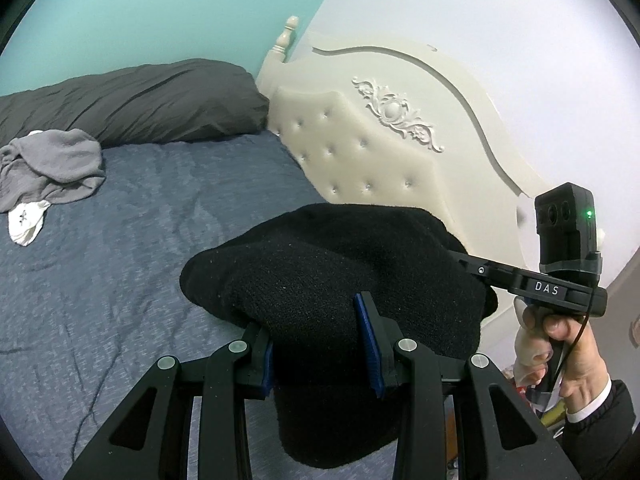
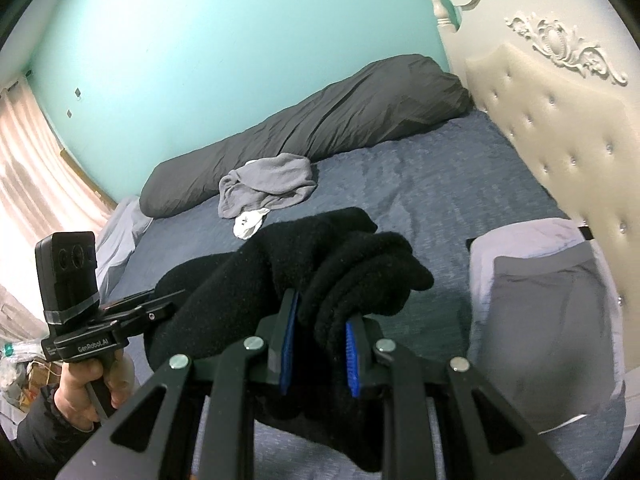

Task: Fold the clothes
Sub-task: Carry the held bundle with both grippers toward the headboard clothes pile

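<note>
A black fuzzy garment point(image 1: 332, 264) is held up over the blue bedspread point(image 1: 152, 216), and both grippers grip it. In the left wrist view my left gripper point(image 1: 312, 320) is shut on its near bunched part, the blue pads pressing in from each side. My right gripper point(image 1: 476, 270) comes in from the right, held by a hand point(image 1: 568, 340), with its fingertips buried in the fabric. In the right wrist view my right gripper point(image 2: 323, 312) is shut on thick black folds point(image 2: 360, 272). My left gripper point(image 2: 168, 300) holds the other end at the left.
A crumpled grey garment point(image 2: 272, 184) with a white sock point(image 2: 248, 222) lies mid-bed by a long dark grey pillow point(image 2: 320, 120). The cream tufted headboard point(image 2: 560, 120) stands on the right. Grey folded cloth point(image 2: 544, 312) lies on a pale pillow there. A curtain point(image 2: 28, 172) hangs at the left.
</note>
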